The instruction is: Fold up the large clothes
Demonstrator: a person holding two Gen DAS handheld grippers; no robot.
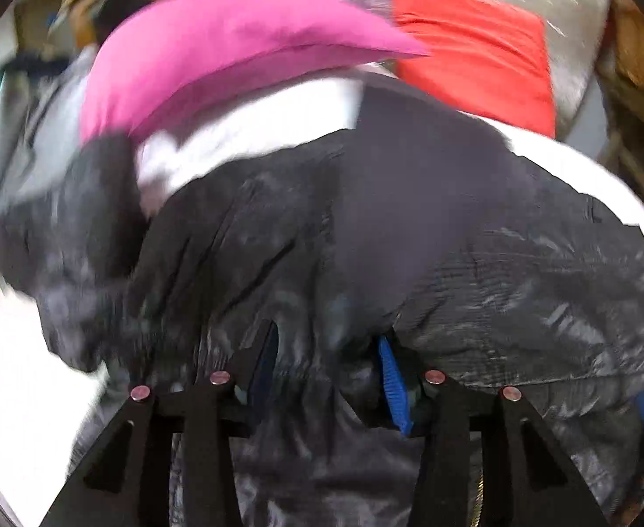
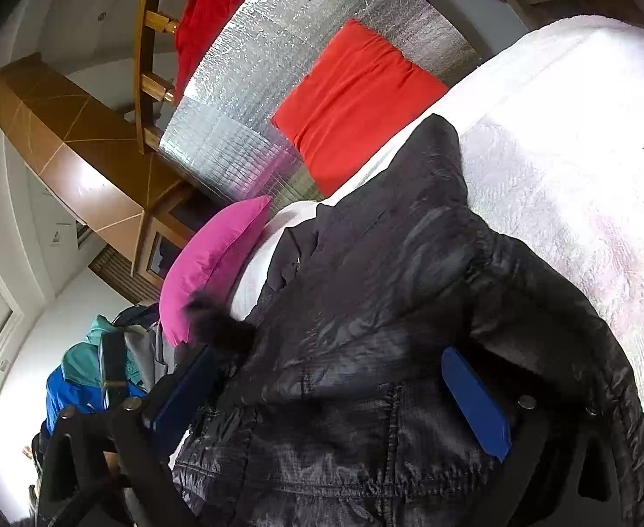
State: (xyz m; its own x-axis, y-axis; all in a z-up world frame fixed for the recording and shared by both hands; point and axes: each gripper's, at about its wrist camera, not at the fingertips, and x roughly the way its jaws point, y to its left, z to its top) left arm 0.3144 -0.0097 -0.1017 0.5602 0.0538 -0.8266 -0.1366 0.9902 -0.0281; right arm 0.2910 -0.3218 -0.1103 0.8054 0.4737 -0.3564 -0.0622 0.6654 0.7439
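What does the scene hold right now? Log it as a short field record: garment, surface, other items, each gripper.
garment: black puffer jacket, spread out and crumpled
surface: white bedcover under the jacket
other items: pink pillow at the jacket's far edge; red cushion beyond it, on a silver foil mat
left gripper: jacket fabric bunched between its blue pads, apparently gripped; view blurred
right gripper: jaws wide, jacket fabric lying between the pads; a grip cannot be confirmed
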